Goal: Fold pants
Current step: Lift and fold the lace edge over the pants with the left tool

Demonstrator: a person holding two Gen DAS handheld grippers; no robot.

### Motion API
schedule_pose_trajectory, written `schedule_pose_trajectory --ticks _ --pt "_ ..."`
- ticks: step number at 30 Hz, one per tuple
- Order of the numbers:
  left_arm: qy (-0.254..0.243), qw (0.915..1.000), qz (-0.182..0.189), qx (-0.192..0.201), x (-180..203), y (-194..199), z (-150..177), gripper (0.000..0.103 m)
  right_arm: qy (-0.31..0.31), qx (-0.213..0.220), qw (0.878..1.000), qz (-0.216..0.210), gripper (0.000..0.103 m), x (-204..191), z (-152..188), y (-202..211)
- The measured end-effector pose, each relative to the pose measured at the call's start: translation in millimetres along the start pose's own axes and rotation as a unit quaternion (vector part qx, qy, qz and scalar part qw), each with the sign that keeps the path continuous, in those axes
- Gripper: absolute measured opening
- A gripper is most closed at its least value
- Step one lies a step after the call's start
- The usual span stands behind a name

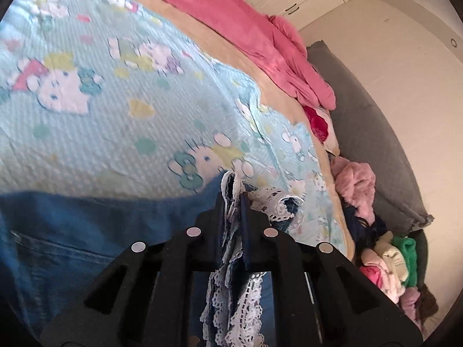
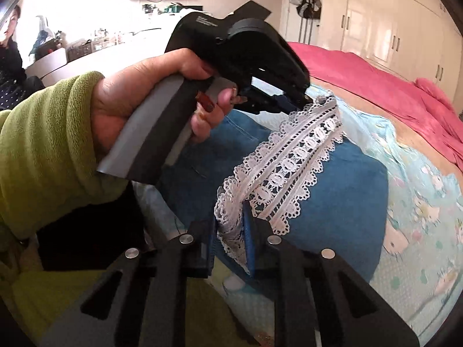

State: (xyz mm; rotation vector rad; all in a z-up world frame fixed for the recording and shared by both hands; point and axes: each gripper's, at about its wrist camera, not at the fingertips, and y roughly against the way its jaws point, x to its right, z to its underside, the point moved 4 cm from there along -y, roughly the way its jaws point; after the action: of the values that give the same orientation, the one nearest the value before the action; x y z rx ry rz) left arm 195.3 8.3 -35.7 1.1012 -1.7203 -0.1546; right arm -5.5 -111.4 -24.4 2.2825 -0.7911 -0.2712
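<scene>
Blue denim pants (image 1: 72,231) with a white lace hem (image 1: 228,289) lie on the bed. In the left wrist view my left gripper (image 1: 233,196) is shut on a bunch of that lace hem. In the right wrist view the lace hem (image 2: 298,156) stretches taut over the pants (image 2: 332,196) between both grippers. My right gripper (image 2: 230,217) is shut on its near end. The left gripper (image 2: 303,101), held by a hand (image 2: 139,92) in a green sleeve, pinches the far end.
A light blue cartoon-cat sheet (image 1: 101,115) covers the bed, with a pink blanket (image 1: 246,29) along its far side. A pile of clothes (image 1: 385,254) lies beside a grey cushion (image 1: 376,133). White wardrobes (image 2: 390,29) stand behind; a person (image 2: 11,43) sits far left.
</scene>
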Motion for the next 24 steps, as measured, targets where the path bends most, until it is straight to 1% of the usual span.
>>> schedule_pose_trajectory --ticks 3,5,7,8,9,10,11,13,15,17,18,19,21,22,23,24 --pt "0.010 0.9998 -0.019 -0.004 -12 -4 1 0.004 0.016 -0.020 1.000 -0.001 0.016 -6 -2 -21" --pt "0.020 0.9995 -0.023 -0.009 -22 -6 4 0.005 0.022 -0.037 0.999 0.001 0.016 -8 2 -33" --pt "0.027 0.9991 -0.029 -0.016 -30 -8 6 0.007 0.020 -0.042 0.999 -0.006 0.025 -11 3 -38" --pt "0.030 0.9990 -0.027 -0.016 -33 -7 7 0.012 0.015 -0.041 0.999 -0.013 0.027 -12 4 -36" --pt "0.032 0.9991 -0.025 -0.013 -34 -4 6 0.017 0.009 -0.040 0.999 -0.021 0.032 -12 4 -33" --pt "0.032 0.9992 -0.025 -0.007 -33 0 5 0.019 -0.004 -0.034 0.999 -0.038 0.034 -10 3 -27" --pt "0.030 0.9993 -0.023 0.001 -32 6 3 0.024 -0.019 -0.024 0.998 -0.055 0.035 -6 1 -19" --pt "0.017 0.9991 -0.030 0.025 -29 26 -3 0.028 -0.042 -0.006 0.997 -0.070 0.039 4 -1 -3" --pt "-0.005 0.9976 -0.047 0.051 -22 47 -7 0.029 -0.063 0.015 0.996 -0.062 0.041 20 -1 14" --pt "-0.038 0.9943 -0.072 0.070 -10 65 -6 0.029 -0.078 0.022 0.996 -0.034 0.041 39 1 23" --pt "-0.050 0.9932 -0.076 0.072 -4 69 -3 0.029 -0.083 0.020 0.996 -0.023 0.041 49 3 24" --pt "-0.065 0.9925 -0.077 0.069 3 71 1 0.029 -0.093 0.013 0.996 -0.008 0.041 60 8 25" --pt "-0.104 0.9905 -0.077 0.047 23 66 20 0.029 -0.108 -0.009 0.994 0.009 0.041 74 16 19" --pt "-0.120 0.9894 -0.075 0.032 30 61 31 0.029 -0.111 -0.031 0.993 0.007 0.041 73 21 12" --pt "-0.141 0.9874 -0.071 0.006 40 52 49 0.029 -0.109 -0.049 0.993 0.011 0.041 76 28 6" --pt "-0.151 0.9861 -0.068 -0.012 43 45 62 0.029 -0.108 -0.061 0.992 0.015 0.041 75 32 2"
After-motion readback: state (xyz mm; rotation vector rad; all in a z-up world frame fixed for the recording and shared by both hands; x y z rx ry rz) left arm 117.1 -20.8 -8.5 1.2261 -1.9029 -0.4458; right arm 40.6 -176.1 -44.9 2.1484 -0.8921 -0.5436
